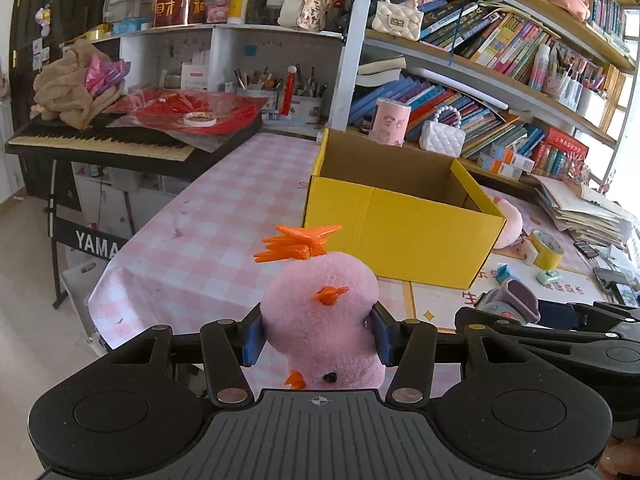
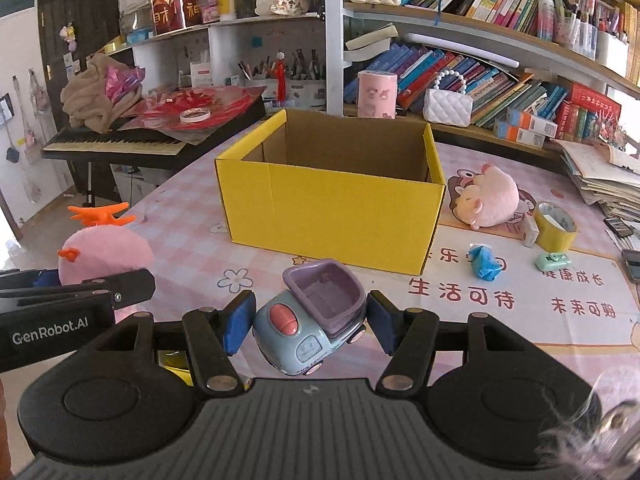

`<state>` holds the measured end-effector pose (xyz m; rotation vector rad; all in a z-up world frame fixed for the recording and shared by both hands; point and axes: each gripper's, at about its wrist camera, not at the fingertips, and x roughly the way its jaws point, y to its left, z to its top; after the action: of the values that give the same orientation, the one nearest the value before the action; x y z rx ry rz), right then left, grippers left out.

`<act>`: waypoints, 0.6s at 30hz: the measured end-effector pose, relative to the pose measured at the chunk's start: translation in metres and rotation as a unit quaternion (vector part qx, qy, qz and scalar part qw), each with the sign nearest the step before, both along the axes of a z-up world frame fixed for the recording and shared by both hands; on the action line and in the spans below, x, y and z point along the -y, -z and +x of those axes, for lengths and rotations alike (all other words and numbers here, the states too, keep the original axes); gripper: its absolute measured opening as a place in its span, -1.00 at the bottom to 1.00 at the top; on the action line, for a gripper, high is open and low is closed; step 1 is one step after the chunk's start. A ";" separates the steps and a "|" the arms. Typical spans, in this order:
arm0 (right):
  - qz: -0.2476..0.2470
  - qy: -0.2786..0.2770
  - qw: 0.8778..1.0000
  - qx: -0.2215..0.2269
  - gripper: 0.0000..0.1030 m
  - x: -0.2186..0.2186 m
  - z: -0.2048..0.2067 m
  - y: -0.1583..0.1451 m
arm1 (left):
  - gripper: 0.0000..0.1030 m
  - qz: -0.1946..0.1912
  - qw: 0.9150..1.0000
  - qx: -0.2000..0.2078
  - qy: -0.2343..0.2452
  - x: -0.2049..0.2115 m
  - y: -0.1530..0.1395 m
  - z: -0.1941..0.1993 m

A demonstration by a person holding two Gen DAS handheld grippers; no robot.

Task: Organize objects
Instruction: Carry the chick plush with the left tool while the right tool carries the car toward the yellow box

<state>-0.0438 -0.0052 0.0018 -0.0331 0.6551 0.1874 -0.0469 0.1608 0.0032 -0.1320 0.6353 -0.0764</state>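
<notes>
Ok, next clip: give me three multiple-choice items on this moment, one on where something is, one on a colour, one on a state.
1. Where does the pink pig plush lie?
A. inside the box
B. on the table right of the box
C. on the keyboard

2. What colour is the cardboard box outside?
A. yellow
B. white
C. green

3. What is the left gripper doing?
A. hanging open with nothing in it
B. clamped on the box rim
C. gripping a pink plush bird

Answers:
1 B, the pig rests on the table beside the box's right wall.
2 A, its outer walls are yellow.
3 C, the blue pads press into the bird's sides. The right gripper likewise holds a toy truck.
</notes>
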 end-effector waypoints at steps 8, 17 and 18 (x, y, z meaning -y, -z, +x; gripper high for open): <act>-0.002 0.010 1.000 -0.001 0.15 -0.001 0.001 0.000 | -0.01 -0.002 1.000 0.003 0.011 0.000 0.000 0.003; -0.007 0.016 1.000 -0.006 0.15 0.004 0.007 0.001 | -0.01 -0.002 1.000 0.001 0.026 0.010 0.002 0.013; -0.008 0.018 1.000 -0.008 0.15 0.006 0.009 0.002 | -0.01 -0.001 1.000 0.000 0.028 0.011 0.003 0.014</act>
<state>-0.0352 -0.0108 -0.0004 -0.0346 0.6719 0.1488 -0.0331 0.1495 0.0003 -0.1170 0.6381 -0.1309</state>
